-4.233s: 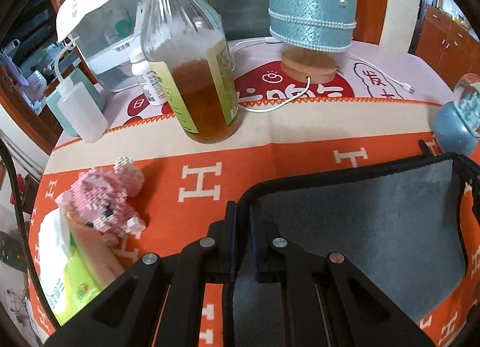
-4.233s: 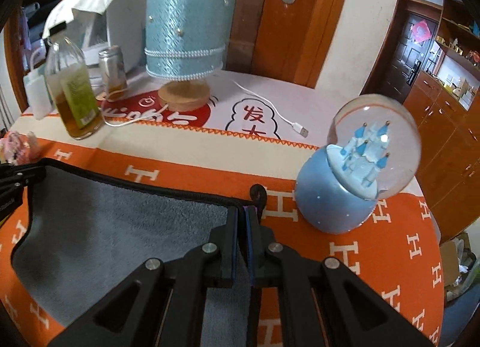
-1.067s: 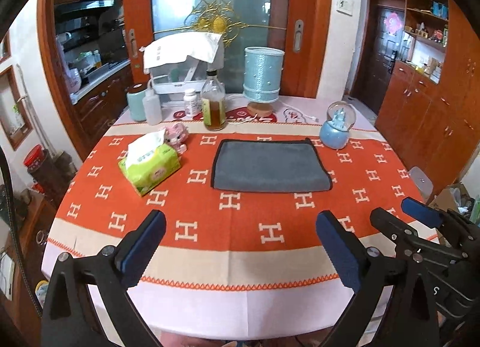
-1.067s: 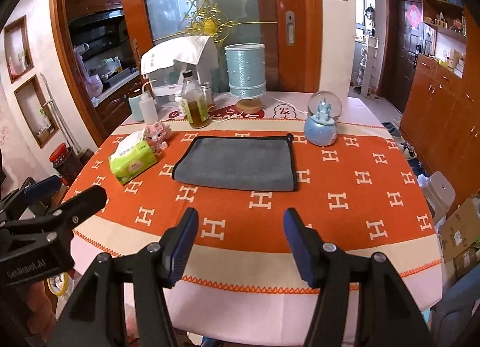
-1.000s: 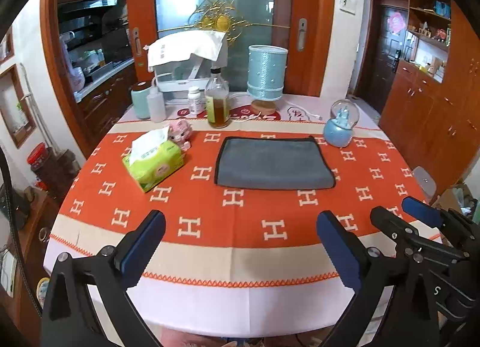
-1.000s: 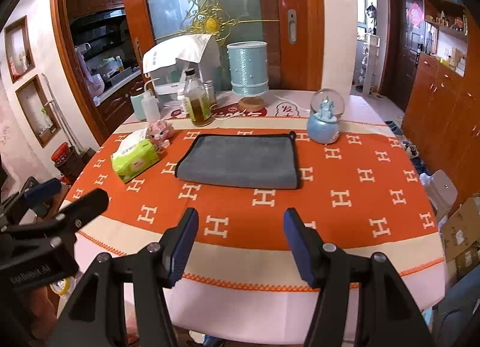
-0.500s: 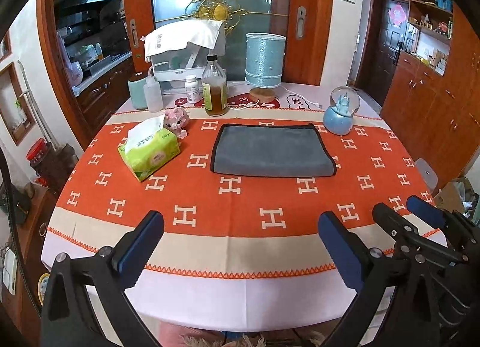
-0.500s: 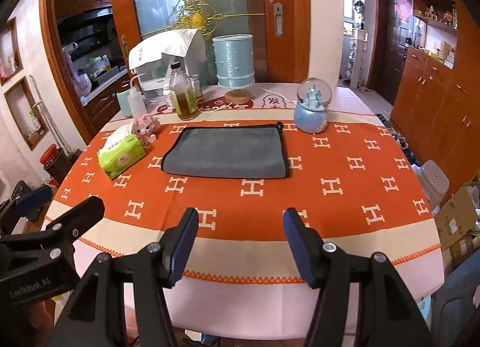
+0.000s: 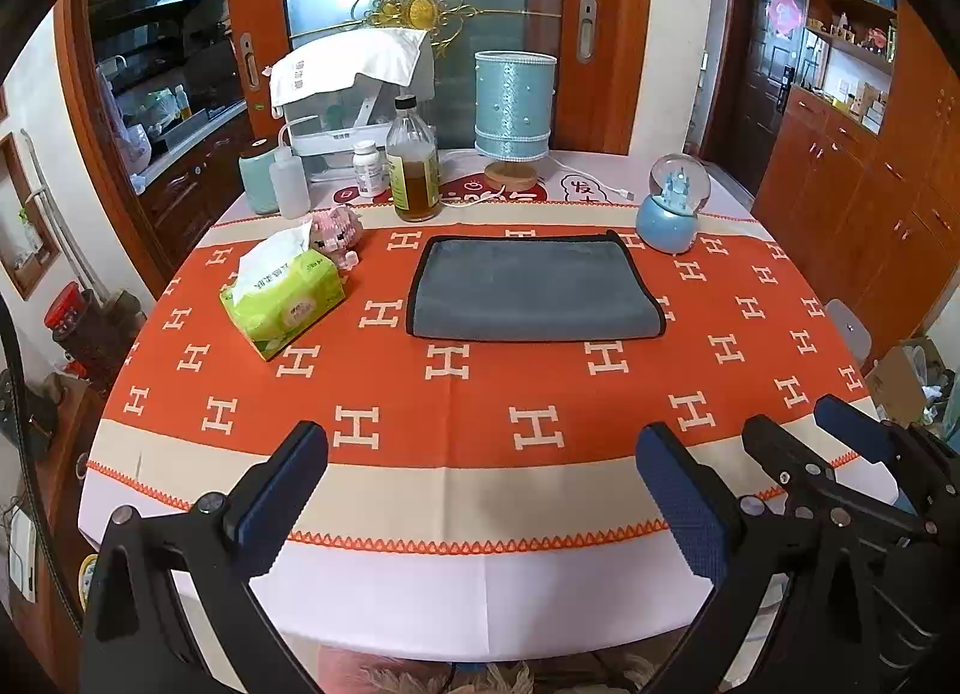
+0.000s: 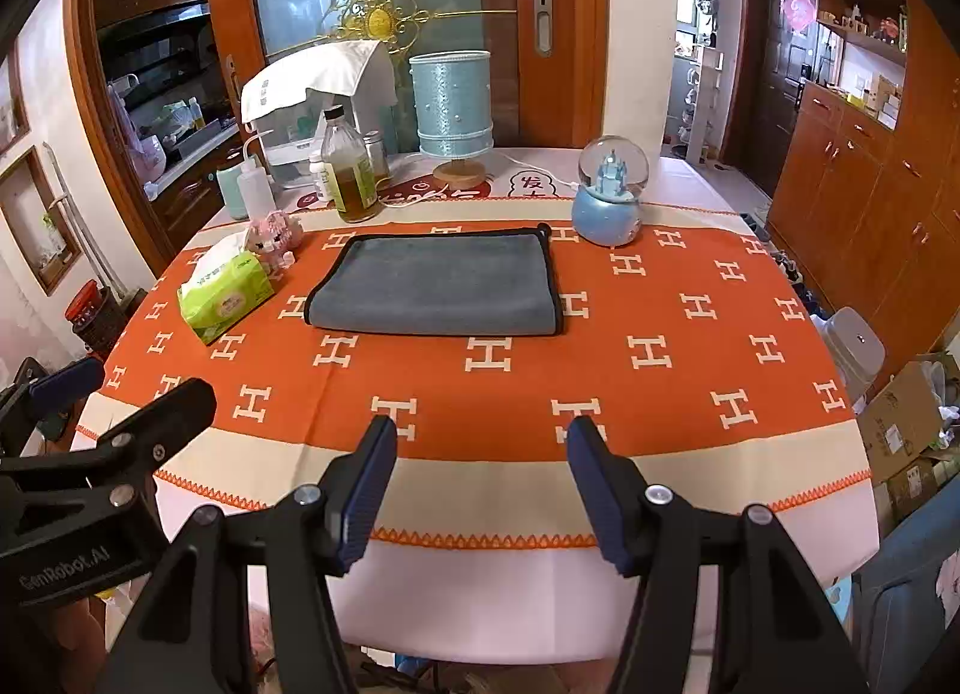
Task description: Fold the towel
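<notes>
The grey towel point(image 9: 534, 292) lies folded flat on the orange tablecloth point(image 9: 480, 394) – a lamp point(image 9: 515, 117) and wooden doors point(image 9: 606, 27) stand behind. Left gripper point(image 9: 480, 484) and right gripper point(image 10: 480, 475) hang at the near edge, jaws wide apart.

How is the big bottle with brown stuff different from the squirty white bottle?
The glass bottle is clear, part full of amber liquid, with a black cap and yellow-green label. The squeeze bottle is shorter, cloudy white and unlabelled, with a thin bent spout. Both stand upright beyond the towel.
</notes>
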A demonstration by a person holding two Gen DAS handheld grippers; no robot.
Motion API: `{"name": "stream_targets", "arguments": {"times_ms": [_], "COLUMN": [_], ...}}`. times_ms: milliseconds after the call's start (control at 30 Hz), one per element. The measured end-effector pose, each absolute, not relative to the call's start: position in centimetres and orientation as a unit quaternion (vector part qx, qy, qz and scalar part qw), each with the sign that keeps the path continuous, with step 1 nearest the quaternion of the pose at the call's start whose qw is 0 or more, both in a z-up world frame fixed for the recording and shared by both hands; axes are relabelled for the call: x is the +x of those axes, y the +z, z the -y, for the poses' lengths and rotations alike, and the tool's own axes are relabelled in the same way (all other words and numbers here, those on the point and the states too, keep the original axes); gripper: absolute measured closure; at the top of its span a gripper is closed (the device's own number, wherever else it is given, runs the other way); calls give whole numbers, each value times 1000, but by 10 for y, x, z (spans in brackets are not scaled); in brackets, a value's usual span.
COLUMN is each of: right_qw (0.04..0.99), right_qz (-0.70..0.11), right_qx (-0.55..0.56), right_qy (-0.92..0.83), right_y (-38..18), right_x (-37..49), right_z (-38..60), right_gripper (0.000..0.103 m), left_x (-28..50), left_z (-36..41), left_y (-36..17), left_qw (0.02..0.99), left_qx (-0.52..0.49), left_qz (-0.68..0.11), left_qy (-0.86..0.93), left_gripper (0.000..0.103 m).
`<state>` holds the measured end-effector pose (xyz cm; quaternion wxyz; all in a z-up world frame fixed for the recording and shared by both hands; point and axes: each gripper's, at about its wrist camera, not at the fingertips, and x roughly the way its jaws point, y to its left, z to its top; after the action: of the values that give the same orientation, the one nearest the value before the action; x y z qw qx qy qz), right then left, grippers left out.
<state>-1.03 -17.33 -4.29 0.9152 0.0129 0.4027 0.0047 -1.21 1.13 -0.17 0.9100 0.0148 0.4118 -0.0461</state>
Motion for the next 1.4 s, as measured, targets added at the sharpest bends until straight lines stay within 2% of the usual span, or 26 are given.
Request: {"name": "stream_targets", "arguments": {"times_ms": [1400], "right_qw": [920], "right_qz": [-392], "right_qx": [12], "right_qy": [5], "right_y": [-33], "right_x": [-19], "right_z": [170], "right_gripper": [44], "left_x": [-11], "left_z": [-16], "left_y": [-16], "left_qw": [901], "left_qx": [10], "left_qz": [-432], "left_qy": [-49], "left_gripper": [1]}}
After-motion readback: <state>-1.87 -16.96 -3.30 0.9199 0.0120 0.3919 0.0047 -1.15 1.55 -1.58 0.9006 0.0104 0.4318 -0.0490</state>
